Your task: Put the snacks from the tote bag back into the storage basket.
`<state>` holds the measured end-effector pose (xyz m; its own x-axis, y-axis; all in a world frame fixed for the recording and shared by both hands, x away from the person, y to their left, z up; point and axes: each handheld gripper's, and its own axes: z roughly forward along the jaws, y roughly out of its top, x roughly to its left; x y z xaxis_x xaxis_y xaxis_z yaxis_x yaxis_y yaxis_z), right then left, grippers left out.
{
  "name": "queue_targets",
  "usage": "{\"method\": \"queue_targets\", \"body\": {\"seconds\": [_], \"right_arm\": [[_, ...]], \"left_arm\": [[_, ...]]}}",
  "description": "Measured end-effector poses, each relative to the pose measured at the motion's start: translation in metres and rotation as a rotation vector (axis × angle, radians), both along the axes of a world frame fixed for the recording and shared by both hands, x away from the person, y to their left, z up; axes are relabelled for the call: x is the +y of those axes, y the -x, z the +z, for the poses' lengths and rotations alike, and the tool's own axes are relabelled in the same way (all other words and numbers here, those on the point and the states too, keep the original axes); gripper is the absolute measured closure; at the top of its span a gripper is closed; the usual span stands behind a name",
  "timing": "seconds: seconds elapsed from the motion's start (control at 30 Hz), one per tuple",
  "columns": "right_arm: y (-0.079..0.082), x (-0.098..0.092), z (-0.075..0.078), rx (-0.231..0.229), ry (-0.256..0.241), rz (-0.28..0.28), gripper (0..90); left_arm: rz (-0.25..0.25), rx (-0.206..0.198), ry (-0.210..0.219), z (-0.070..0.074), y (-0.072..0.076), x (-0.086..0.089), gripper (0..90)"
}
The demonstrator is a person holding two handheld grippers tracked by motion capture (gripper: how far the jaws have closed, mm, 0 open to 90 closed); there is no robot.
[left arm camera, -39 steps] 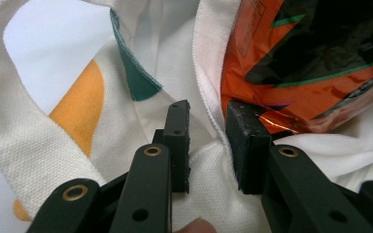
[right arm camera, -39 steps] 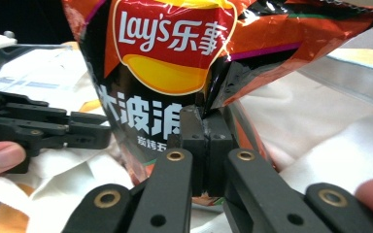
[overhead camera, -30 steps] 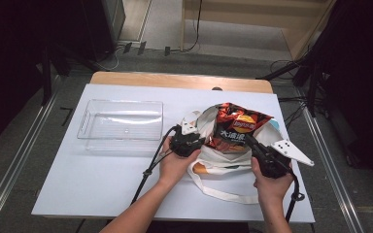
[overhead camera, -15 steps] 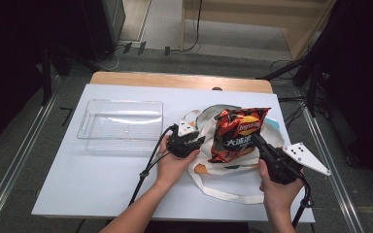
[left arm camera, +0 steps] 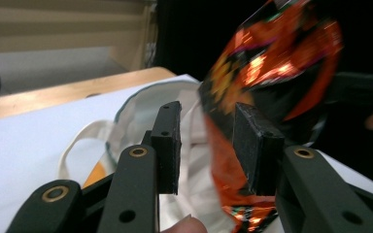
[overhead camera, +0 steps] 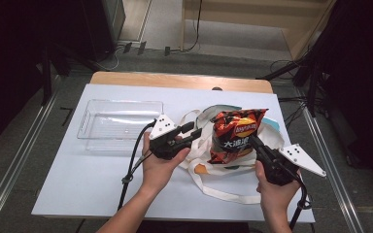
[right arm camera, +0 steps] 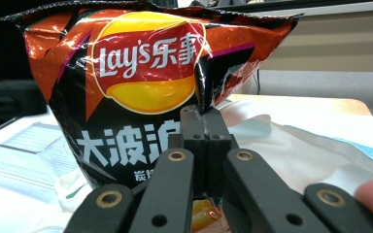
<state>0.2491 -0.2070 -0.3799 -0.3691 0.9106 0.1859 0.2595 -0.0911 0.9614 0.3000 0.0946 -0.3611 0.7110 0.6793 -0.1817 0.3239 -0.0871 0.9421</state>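
Right gripper (overhead camera: 253,141): jaws fully closed, pads pressed together on the right edge of the chip bag (overhead camera: 234,135). In the right gripper view the bag (right arm camera: 141,92) stands upright just beyond the jaw tips, its front panel facing the camera and its side seam pinched between the pads. Bag is lifted and sits over the mouth of the white tote bag (overhead camera: 209,162), bottom end down among the cloth.

Left gripper (overhead camera: 198,134): jaws apart, a moderate gap, holding nothing as far as I can see. In the left gripper view the chip bag's (left arm camera: 267,97) foil edge runs down just inside the right-hand pad, partly in the gap; blurred, so can't say if it touches that pad. Tote cloth (left arm camera: 194,160) shows through the gap behind the jaws, with a handle loop off to the left of the left-hand jaw.

From above, the left jaw tips point at the bag's left side, near it; the right jaws come at it from the opposite side. Clear plastic tray (overhead camera: 118,109) lies behind the left gripper, well apart from the bag. All of it on the white table cover (overhead camera: 77,184).
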Motion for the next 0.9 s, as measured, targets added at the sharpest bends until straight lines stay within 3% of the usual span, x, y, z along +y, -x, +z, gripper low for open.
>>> {"method": "queue_targets", "body": {"seconds": [0.17,0.37,0.53,0.73,0.83,0.9], "right_arm": [[0.0,0.003,0.0,0.003,0.002,0.002,90.0],[0.0,0.004,-0.002,0.001,0.006,0.005,90.0],[0.001,0.005,-0.002,0.0,0.003,0.009,90.0],[0.002,0.01,-0.005,-0.004,0.017,0.021,90.0],[0.004,0.012,-0.006,-0.01,0.035,0.021,90.0],[0.005,0.01,-0.006,-0.016,0.037,0.029,90.0]], "left_arm": [[-0.049,-0.009,0.023,0.012,0.007,-0.005,62.6],[-0.095,0.008,0.041,0.014,0.007,-0.012,59.4],[-0.113,0.015,0.05,0.016,0.005,-0.022,56.9],[-0.096,0.058,0.078,0.019,-0.004,-0.036,56.5],[-0.073,0.09,0.091,0.02,-0.008,-0.038,76.0],[-0.087,0.097,0.101,0.021,-0.01,-0.037,86.6]]}}
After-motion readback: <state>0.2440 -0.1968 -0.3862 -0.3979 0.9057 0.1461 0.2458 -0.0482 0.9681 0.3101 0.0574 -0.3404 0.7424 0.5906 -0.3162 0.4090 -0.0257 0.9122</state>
